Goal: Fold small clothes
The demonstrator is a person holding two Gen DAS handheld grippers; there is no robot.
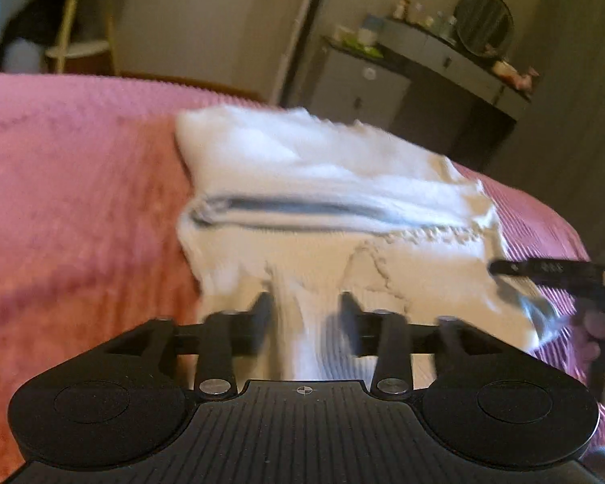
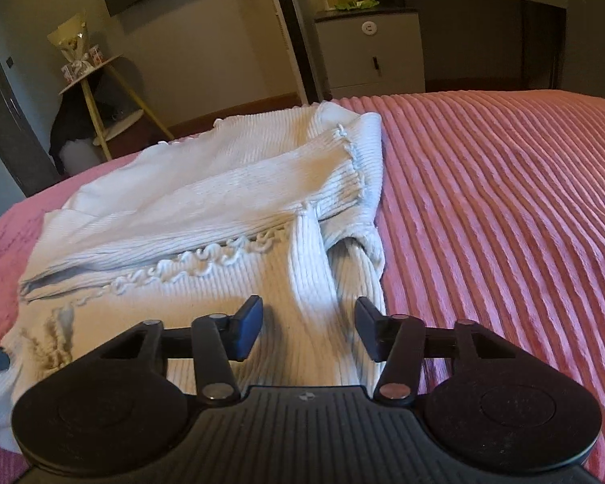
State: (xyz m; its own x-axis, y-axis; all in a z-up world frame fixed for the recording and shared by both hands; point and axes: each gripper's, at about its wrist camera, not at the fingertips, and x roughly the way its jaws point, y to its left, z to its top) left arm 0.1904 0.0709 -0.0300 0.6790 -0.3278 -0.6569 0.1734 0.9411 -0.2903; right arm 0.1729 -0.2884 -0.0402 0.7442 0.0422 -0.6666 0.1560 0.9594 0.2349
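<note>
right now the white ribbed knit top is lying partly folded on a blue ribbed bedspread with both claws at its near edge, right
Not quite: the bedspread is pink, not blue, as the right wrist view shows clearly. The rest holds: the white ribbed knit top lies partly folded on it, with the right claw and the left claw at its near edge.

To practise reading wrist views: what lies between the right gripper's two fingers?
In the right wrist view, a raised ridge of the white ribbed knit garment runs between the right gripper fingers, which stand apart over it on the pink ribbed bedspread.
</note>
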